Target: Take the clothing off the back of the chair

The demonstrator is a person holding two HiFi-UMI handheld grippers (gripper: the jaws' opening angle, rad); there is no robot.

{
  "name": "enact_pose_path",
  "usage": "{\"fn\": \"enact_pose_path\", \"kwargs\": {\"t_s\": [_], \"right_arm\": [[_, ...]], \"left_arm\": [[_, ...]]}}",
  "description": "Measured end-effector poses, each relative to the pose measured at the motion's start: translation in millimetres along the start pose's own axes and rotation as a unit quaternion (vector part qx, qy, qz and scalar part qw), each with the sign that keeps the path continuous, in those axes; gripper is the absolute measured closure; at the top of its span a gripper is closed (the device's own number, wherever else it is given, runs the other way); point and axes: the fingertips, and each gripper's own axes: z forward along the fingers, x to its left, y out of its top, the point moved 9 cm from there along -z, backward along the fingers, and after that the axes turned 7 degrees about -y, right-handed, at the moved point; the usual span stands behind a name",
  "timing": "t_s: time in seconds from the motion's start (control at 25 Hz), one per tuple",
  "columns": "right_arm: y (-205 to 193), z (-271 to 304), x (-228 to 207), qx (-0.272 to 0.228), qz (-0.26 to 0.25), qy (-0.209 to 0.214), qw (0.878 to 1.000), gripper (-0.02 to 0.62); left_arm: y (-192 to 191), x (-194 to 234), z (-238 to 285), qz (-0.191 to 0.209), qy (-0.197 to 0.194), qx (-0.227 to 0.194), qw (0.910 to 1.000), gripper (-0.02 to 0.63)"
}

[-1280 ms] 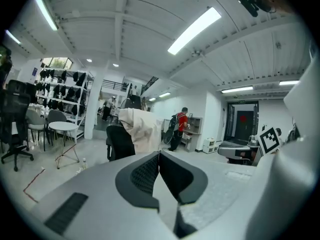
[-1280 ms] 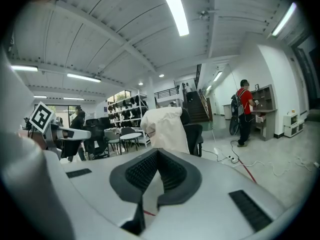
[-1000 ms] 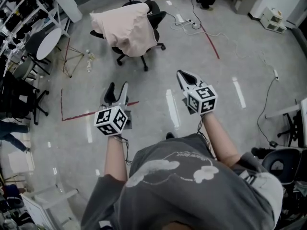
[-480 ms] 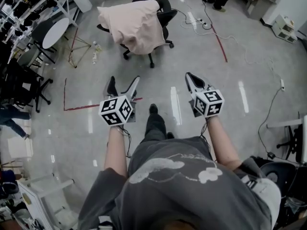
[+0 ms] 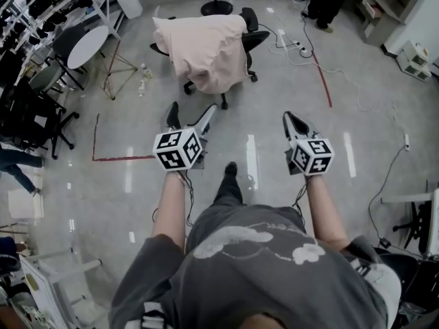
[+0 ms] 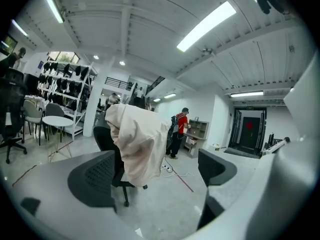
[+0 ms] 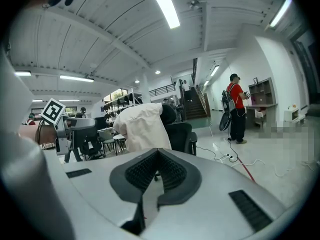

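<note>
A beige garment [image 5: 206, 50] hangs over the back of a black office chair [image 5: 252, 36], a few steps ahead on the grey floor. In the left gripper view the garment [image 6: 140, 141] shows beyond the jaws, draped down the chair [image 6: 104, 139]. My left gripper [image 5: 192, 110] is open; its jaws have just been opening, and nothing is between them. My right gripper [image 5: 289, 117] is shut and empty, its pads [image 7: 172, 171] pressed together. Both grippers point at the chair and are well short of it. From the right gripper view the garment [image 7: 142, 126] lies ahead and to the left.
A round white table [image 5: 86, 46], black chairs and clothes racks stand at the left. Red tape lines [image 5: 322, 81] and cables [image 5: 291, 43] run across the floor. A person in a red shirt [image 6: 180, 129] stands beyond the chair. A round stand base [image 5: 216, 7] sits behind it.
The person has walked towards the chair, which now sits closer to both grippers. The left gripper's jaws have spread wide. The right gripper stays shut.
</note>
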Motion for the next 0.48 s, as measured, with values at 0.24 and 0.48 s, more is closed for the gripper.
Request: {"fn": "enact_pose_path", "kwargs": {"t_s": [0.24,0.48], "right_arm": [[9,48,-3,0.007,-0.004,0.003,1.000,0.601],[30,95,-13,0.006,-0.001,-0.002,1.000,0.601]], "left_arm": [[21,30,40,0.005,-0.009,-0.002,0.9999,0.104],[39,60,87,0.014,0.001,0.012,0.9998,0.097]]}}
